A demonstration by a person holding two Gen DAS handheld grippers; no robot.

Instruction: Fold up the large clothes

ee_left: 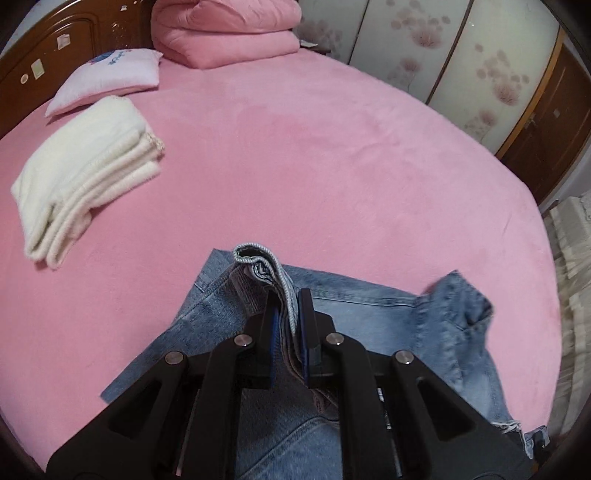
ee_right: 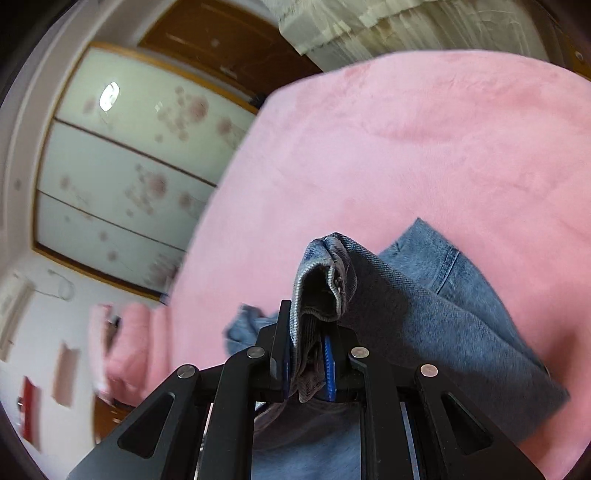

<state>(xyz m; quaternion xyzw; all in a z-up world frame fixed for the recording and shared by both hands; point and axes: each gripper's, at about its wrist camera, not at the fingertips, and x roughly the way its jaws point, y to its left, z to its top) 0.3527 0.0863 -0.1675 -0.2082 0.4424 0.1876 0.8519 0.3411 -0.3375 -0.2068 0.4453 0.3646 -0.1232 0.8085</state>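
Light-blue jeans (ee_left: pixel 369 317) spread on pink bed cover (ee_left: pixel 332 166), at its near edge.

Left gripper (ee_left: pixel 290 299): clamped on a thick folded hem of the jeans, fabric bunched between the blue pads and curling over the fingertips. Rest of the denim lying flat on the cover below and to the right of this grip; one corner flipped up further right; frayed edge at lower right.

Right gripper (ee_right: pixel 308 314): pinched on a rolled denim edge, which stands up above the fingers; a dark fold draping off to the right of it onto the cover. View blurred.

Beyond the jeans: wide bare stretch of cover, unobstructed up to the far side. Folded white blanket (ee_left: pixel 88 173) well apart, up-left of the jeans. Pale pink pillow (ee_left: pixel 107 79) and folded pink quilt (ee_left: pixel 229 29) further back, by the wooden headboard (ee_left: pixel 55 48). Floral wardrobe panels (ee_left: pixel 461 55) past the cover's far-right edge.
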